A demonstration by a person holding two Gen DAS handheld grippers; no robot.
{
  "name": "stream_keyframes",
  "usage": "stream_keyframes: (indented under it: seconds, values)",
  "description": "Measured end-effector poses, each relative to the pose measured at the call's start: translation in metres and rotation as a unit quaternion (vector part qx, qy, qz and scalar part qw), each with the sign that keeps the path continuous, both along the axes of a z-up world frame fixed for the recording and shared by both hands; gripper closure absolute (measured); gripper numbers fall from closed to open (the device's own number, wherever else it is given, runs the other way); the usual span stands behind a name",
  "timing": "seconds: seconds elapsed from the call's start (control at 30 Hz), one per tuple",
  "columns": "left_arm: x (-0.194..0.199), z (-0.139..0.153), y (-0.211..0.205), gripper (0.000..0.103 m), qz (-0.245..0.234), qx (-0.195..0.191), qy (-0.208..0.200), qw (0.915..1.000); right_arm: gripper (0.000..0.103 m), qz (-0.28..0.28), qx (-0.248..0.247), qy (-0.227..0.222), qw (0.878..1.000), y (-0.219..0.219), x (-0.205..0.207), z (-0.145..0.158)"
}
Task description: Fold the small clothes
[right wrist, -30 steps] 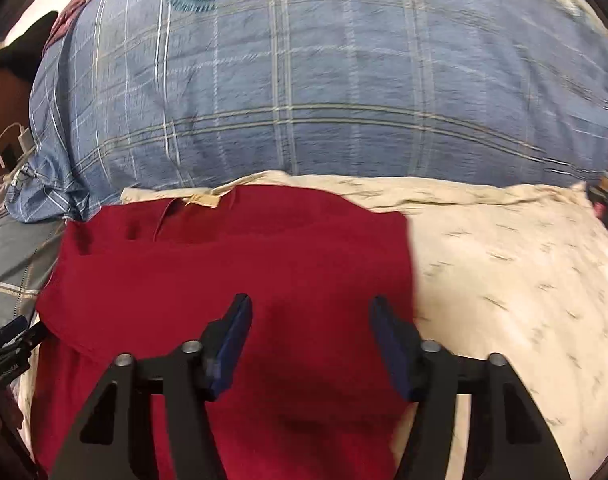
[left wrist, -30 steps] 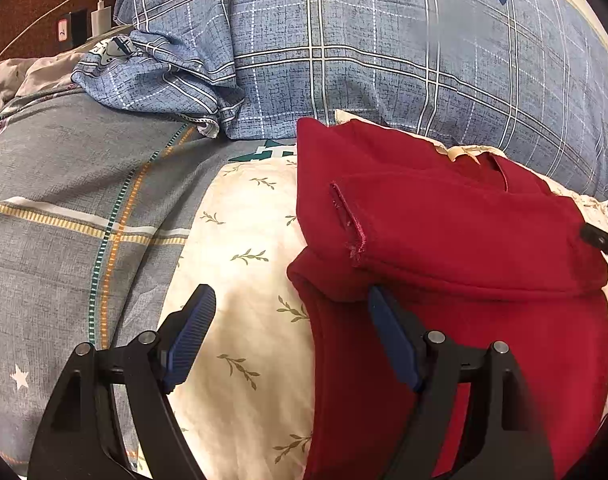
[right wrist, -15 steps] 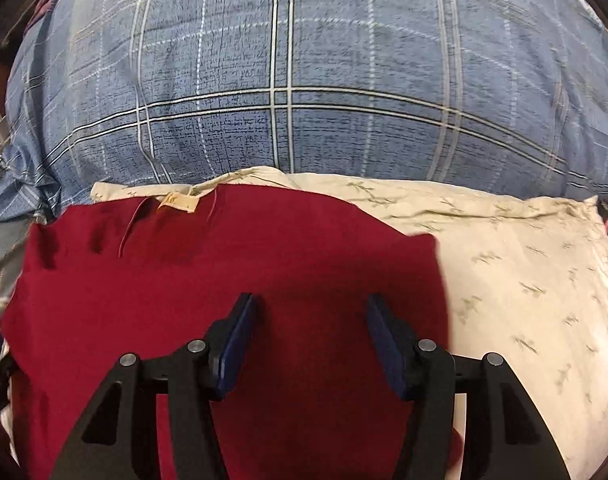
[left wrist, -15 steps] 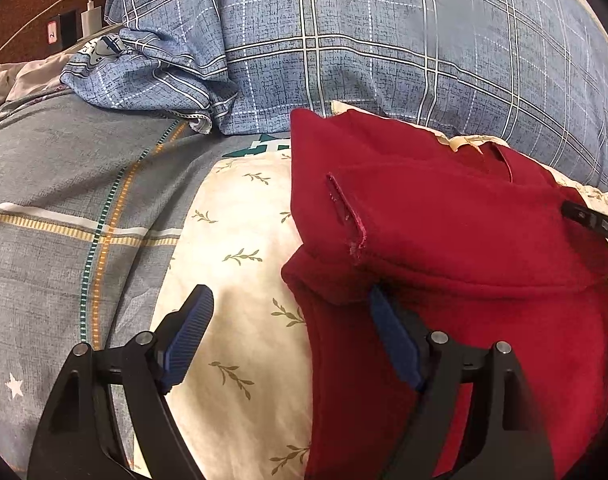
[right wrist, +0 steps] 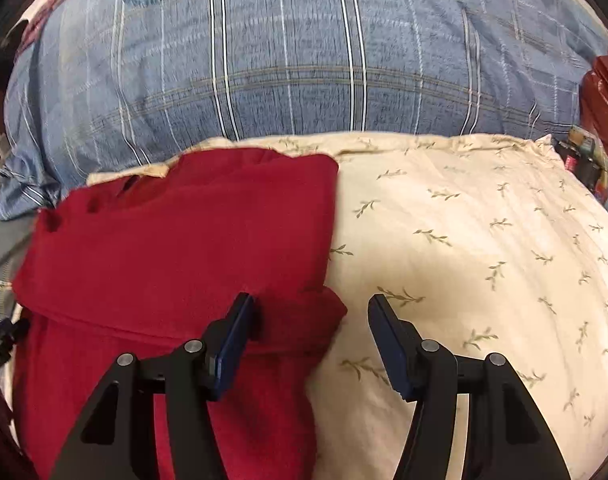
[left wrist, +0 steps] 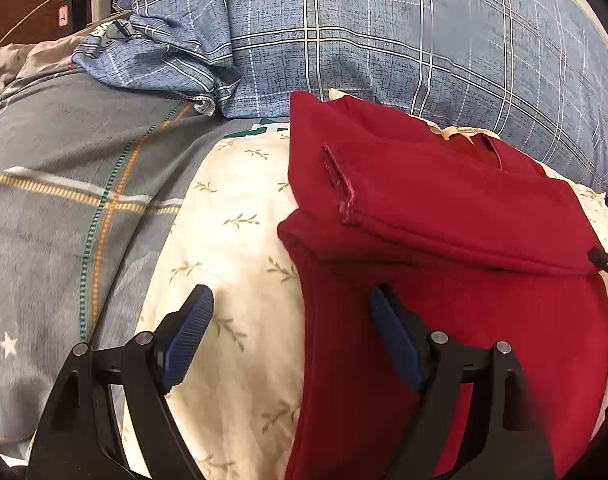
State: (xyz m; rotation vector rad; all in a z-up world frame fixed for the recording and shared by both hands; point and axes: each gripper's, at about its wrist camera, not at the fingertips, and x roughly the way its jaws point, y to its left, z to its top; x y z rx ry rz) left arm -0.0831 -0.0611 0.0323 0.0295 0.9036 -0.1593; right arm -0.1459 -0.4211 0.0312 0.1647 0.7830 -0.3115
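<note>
A dark red garment (left wrist: pixel 444 216) lies partly folded on a cream leaf-print pillow (left wrist: pixel 231 240), one sleeve folded across its upper part. My left gripper (left wrist: pixel 291 320) is open and empty, straddling the garment's left edge low down. In the right wrist view the same garment (right wrist: pixel 183 248) fills the left half. My right gripper (right wrist: pixel 310 320) is open and empty, straddling the garment's right edge, its left finger over the red cloth and its right finger over the bare pillow (right wrist: pixel 464 260).
A large blue plaid pillow (left wrist: pixel 384 40) rises behind the cream one and shows in the right wrist view too (right wrist: pixel 283 60). A grey plaid bedcover (left wrist: pixel 63 200) lies to the left. A charger and cable (left wrist: pixel 95 0) sit at the far left. Cluttered items (right wrist: pixel 596 120) sit at the right edge.
My right gripper has shifted right, from over the middle of the garment to its right edge. My left gripper has moved only slightly. Both stay open.
</note>
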Motion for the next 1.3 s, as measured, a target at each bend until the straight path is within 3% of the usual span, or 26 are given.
stream_keyframes:
  seconds: [0.27, 0.87, 1.3]
  values:
    - [-0.017, -0.001, 0.001, 0.022, -0.001, -0.006, 0.007, 1.0, 0.034, 0.047, -0.003, 0.001, 0.999, 0.021, -0.042, 0.011]
    - [-0.076, -0.007, 0.021, 0.02, 0.002, -0.036, 0.035, 0.9987, 0.031, 0.084, 0.083, 0.037, 0.992, 0.034, -0.105, -0.016]
    - [-0.138, -0.012, 0.035, 0.019, -0.046, -0.008, 0.059, 0.9972, 0.03, 0.157, 0.143, 0.106, 0.972, 0.037, -0.159, -0.031]
